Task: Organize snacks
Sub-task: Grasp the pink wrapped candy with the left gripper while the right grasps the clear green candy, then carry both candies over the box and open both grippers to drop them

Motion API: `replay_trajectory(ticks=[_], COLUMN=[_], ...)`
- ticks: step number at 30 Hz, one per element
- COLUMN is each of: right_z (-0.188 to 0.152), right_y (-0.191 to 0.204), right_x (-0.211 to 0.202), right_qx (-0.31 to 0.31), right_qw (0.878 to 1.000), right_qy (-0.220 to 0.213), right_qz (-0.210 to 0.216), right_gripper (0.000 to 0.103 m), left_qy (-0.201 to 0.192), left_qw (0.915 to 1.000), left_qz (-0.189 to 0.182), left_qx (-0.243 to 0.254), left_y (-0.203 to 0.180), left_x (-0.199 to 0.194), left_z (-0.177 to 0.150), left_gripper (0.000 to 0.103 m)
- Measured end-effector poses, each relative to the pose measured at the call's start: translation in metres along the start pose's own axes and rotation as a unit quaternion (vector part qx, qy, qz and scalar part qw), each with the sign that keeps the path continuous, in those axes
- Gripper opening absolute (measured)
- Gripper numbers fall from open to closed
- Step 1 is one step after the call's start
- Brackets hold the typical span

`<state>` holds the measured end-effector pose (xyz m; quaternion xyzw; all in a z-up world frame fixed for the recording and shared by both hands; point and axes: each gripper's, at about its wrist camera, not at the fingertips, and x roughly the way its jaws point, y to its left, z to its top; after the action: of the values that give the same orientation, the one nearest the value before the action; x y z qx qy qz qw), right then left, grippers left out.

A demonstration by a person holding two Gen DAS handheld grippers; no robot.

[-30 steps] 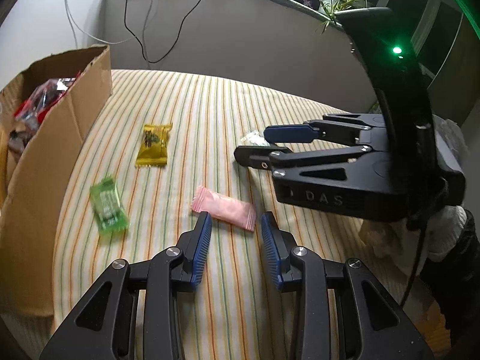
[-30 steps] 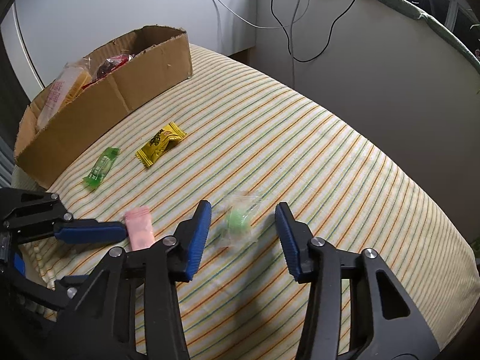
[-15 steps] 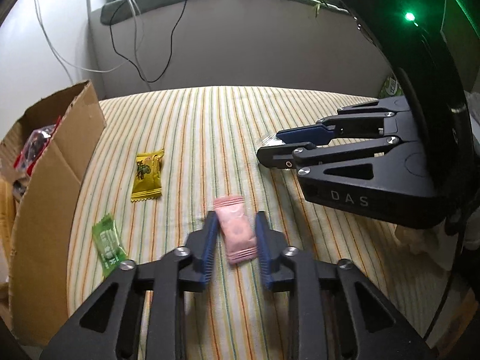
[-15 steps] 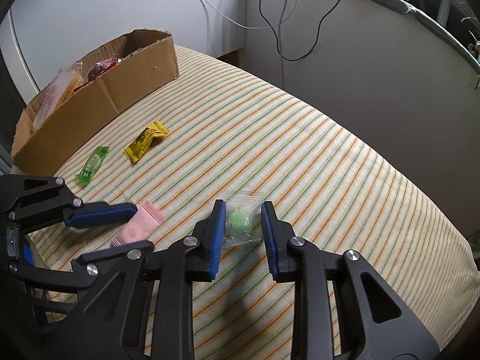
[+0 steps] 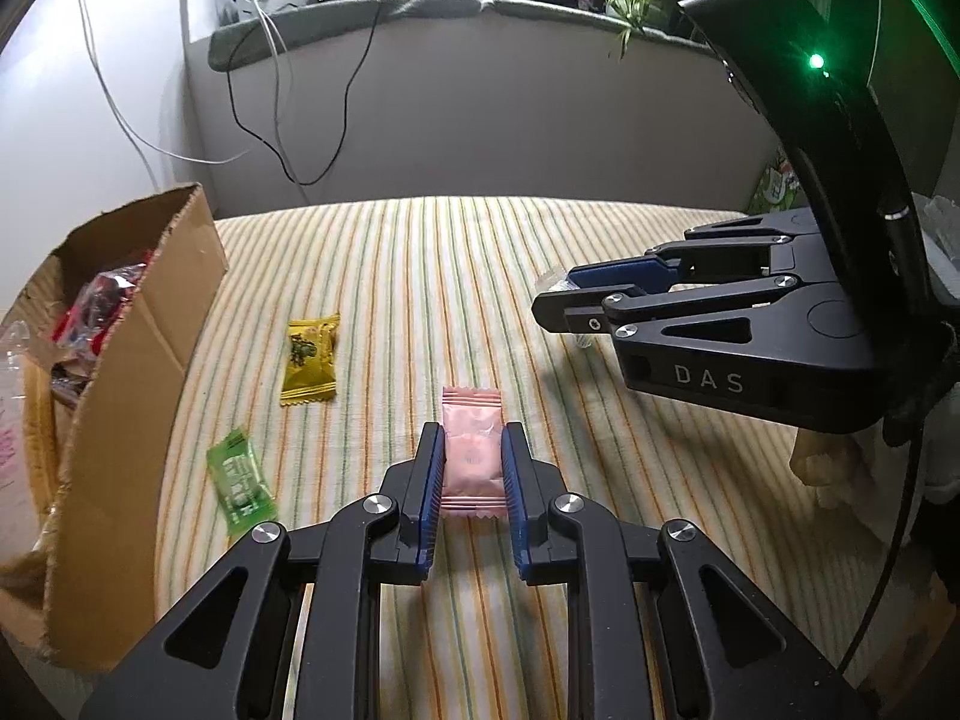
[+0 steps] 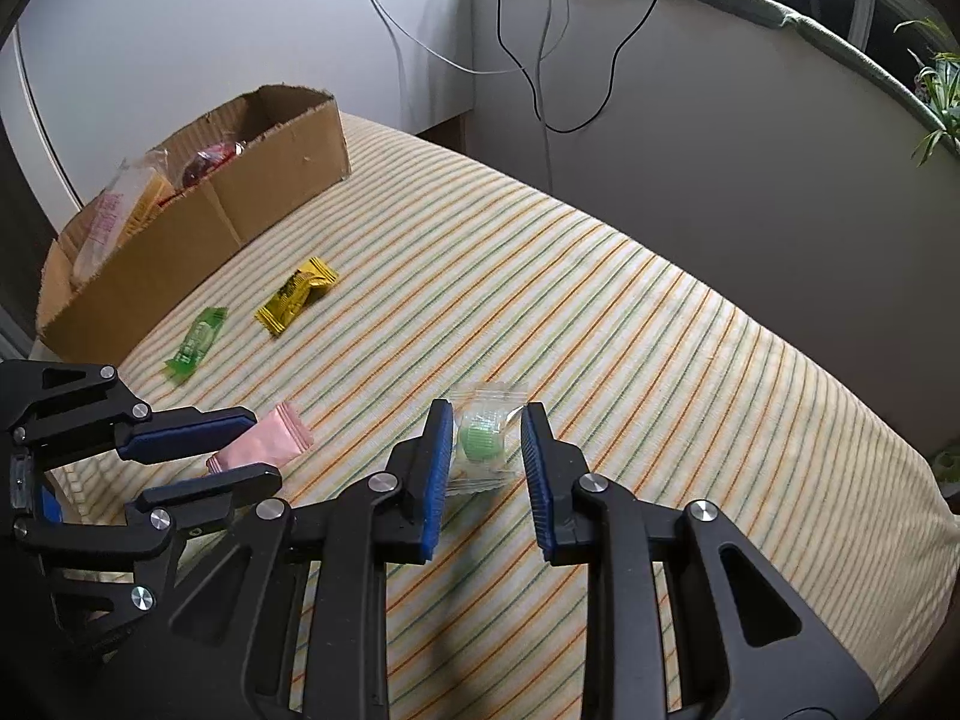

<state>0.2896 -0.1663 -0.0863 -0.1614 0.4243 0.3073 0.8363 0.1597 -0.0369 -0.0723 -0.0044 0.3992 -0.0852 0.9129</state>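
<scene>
Pink wrapped snack sits pinched between the pads of the left gripper on the striped cloth, while the right gripper pinches the clear green candy, so both should lift gently and carry to the cardboard box without crushing.

Both wrist views low, forward, sharing striped tabletop

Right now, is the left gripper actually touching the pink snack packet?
Touching. The left wrist view shows the left gripper shut on the pink snack packet, both blue pads flush against its long edges, no gap.
</scene>
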Motion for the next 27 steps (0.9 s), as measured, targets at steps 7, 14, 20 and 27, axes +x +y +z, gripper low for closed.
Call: replay_trajectory(ticks=[7,14,20,27], right_z=[0.002,0.008,0.027,0.05], right_y=[0.011,0.025,0.044,0.07], right_x=[-0.024,-0.046,-0.052,-0.052], right_qx=[-0.005,-0.013,-0.024,-0.038], right_qw=[1.0,0.999,0.999,0.998], right_qy=[-0.017,-0.033,-0.046,-0.059], right_qz=[-0.007,-0.011,-0.005,0.004], right_gripper=[0.024,0.024,0.024,0.024], left_qy=[-0.026,-0.05,-0.071,-0.09], left_qw=[0.9996,0.9986,0.9972,0.9949], left_qz=[-0.004,-0.005,0.005,0.018], left_qx=[-0.009,-0.02,-0.024,-0.043], left_y=[0.007,0.022,0.035,0.063], left_x=[-0.024,-0.046,-0.065,-0.084], left_z=[0.0,0.001,0.003,0.001], left_gripper=[0.018,0.018,0.018,0.018])
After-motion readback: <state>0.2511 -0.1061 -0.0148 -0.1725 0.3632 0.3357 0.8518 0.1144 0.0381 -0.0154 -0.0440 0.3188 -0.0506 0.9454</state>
